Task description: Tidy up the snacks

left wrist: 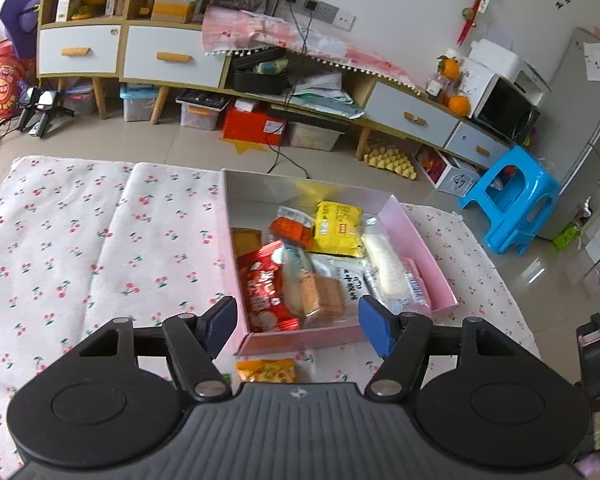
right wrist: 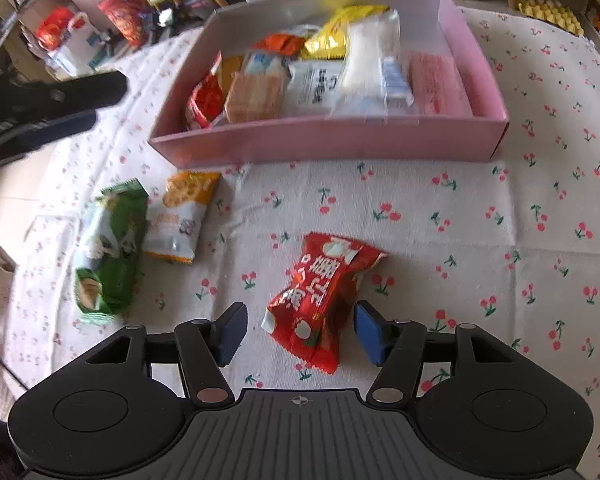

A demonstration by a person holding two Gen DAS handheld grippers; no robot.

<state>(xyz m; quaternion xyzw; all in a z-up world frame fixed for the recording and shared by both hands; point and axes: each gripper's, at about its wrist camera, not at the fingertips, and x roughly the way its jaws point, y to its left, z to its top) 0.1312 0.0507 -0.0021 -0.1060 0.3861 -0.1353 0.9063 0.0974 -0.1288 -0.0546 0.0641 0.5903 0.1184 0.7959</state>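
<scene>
A pink box [left wrist: 416, 236] [right wrist: 340, 140] on the cherry-print cloth holds several snack packs. My left gripper [left wrist: 298, 326] is open and empty, above the box's near edge; an orange snack pack [left wrist: 266, 370] lies on the cloth just below it. My right gripper [right wrist: 300, 332] is open, its fingers on either side of a red snack pack [right wrist: 320, 300] lying on the cloth, not closed on it. An orange-and-white pack [right wrist: 182, 216] and a green pack [right wrist: 110, 248] lie to the left. The left gripper's body [right wrist: 48, 108] shows at the upper left of the right wrist view.
The cherry-print cloth [left wrist: 80, 240] covers the table around the box. Beyond the table stand low cabinets with drawers [left wrist: 172, 56], storage bins on the floor, a microwave [left wrist: 500, 104] and a blue plastic stool [left wrist: 512, 204].
</scene>
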